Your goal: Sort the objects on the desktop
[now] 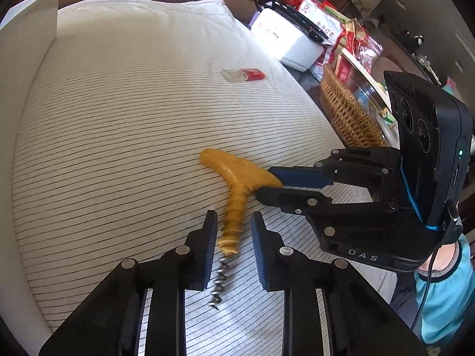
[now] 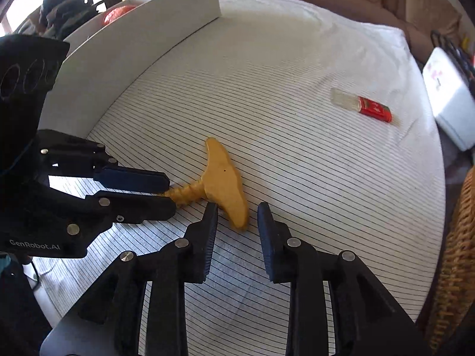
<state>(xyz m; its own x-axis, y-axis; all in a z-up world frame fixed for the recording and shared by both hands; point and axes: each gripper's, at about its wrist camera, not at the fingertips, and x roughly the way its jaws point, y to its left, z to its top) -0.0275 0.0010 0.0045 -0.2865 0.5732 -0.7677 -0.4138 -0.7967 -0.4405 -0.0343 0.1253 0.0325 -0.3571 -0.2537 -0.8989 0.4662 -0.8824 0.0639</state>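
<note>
The yellow T-handled corkscrew with a ribbed shank and bare steel spiral (image 1: pixel 237 190) lies on the black-striped white cloth (image 1: pixel 133 148), near its front edge. It is judged rigid, light and sharp-tipped. The ribbed shank is bracketed by the left gripper (image 1: pixel 233 231), narrowed, apparently not yet pressing. The right gripper (image 2: pixel 236 222), also narrow, straddles one handle end without contact. The shank is judged the best hold.

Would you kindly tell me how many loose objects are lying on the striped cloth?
2: the yellow-handled corkscrew near both claws, and the small red-capped bottle farther off, alone. Others may be hidden behind the white board.
</note>
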